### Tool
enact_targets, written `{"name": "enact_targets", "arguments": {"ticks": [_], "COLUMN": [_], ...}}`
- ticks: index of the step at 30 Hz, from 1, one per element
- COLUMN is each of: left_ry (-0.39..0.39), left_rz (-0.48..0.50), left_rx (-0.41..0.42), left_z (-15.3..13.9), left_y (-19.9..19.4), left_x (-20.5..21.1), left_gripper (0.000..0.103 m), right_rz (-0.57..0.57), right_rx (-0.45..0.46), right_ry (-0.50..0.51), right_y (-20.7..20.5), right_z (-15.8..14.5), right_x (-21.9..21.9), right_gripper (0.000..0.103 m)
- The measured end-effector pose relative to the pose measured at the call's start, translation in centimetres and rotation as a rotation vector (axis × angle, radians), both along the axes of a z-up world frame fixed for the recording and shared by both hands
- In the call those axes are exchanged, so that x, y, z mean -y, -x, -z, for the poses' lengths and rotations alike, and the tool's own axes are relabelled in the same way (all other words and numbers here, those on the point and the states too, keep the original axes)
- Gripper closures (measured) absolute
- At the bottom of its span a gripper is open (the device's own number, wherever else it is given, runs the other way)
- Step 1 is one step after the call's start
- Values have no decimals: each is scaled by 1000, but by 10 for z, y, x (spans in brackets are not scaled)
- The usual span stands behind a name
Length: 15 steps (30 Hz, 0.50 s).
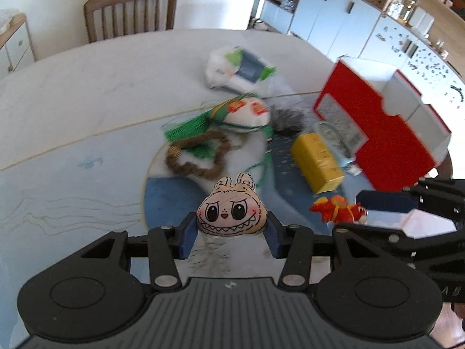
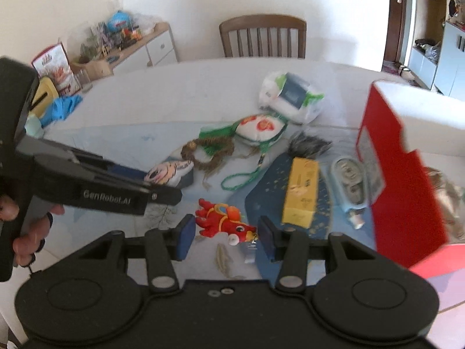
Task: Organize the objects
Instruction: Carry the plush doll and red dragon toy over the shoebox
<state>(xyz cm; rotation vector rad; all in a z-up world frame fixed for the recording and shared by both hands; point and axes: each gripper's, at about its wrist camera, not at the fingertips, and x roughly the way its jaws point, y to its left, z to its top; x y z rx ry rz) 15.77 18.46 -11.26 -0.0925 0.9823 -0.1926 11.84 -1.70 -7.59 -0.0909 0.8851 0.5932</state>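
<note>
Two small toys off the cloth at once, one per gripper. Probable reason: clearing the scattered pieces toward the red box [image 2: 404,174], which stands open just to the right of the pile.

Left gripper [image 1: 231,234]: clamped on the rabbit-eared monster plush [image 1: 231,213], blue pads pressed against both cheeks, face toward the lens. Held by the widest part of the body, likely so the soft stuffing does not slip. Jaws partway closed, filled by the toy.

Right gripper [image 2: 223,234]: narrowed to a similar gap around the red dragon toy [image 2: 225,221]. In the right view, snout close to the right pad, small gap visible at the left pad. In the left view the dragon appears carried between the fingers. Judged gripped, contact on the left pad not fully resolved owing to blur.

Left on the table [image 1: 87,87]: braided brown ring [image 1: 197,157], green-tasselled sachet [image 2: 258,129], yellow carton [image 2: 300,193], grey fur tuft [image 2: 308,145], bagged package [image 2: 290,96].

Risk: dragon's dangling tag catching on the box rim.
</note>
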Motion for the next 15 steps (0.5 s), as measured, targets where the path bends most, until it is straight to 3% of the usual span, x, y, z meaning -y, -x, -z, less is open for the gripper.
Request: {"name": "enact_targets", "arguments": {"ticks": [15], "left_ry": [-3], "left_rz": [119], "left_rx": [140], "left_z": [-76], "left_y": [-4], "left_x": [95], "left_gripper": [55], "right_rz": [45], "right_rx": [129], "right_ry": [-52], "right_y": [-9], "right_z": [-63], "right_x": [83], "right_gripper": [57]}}
